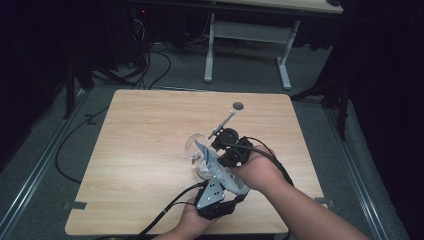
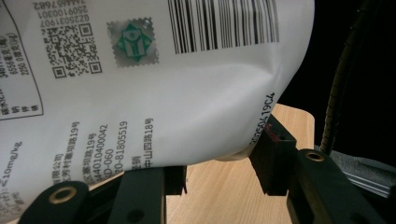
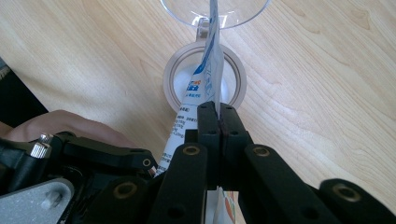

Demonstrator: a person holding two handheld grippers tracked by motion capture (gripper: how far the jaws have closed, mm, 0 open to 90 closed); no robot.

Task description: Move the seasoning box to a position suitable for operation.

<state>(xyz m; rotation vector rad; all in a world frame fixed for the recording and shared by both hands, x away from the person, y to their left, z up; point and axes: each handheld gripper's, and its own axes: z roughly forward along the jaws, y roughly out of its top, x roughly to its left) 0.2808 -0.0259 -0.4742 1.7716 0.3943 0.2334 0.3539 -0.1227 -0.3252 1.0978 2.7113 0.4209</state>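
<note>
A white printed pouch is tilted over a clear glass vessel near the table's middle. In the left gripper view the pouch shows a barcode and QR code, and its lower end sits between the jaws of my left gripper, which press on it. My left gripper is below the pouch in the high view. My right gripper is shut on the pouch's thin edge, above a round white container. In the high view my right gripper is at the pouch's right side.
A thin white stick lies on the wooden table beyond the glass, with a small dark disc past its end. A clear rim lies just beyond the white container. A white desk frame stands on the floor behind.
</note>
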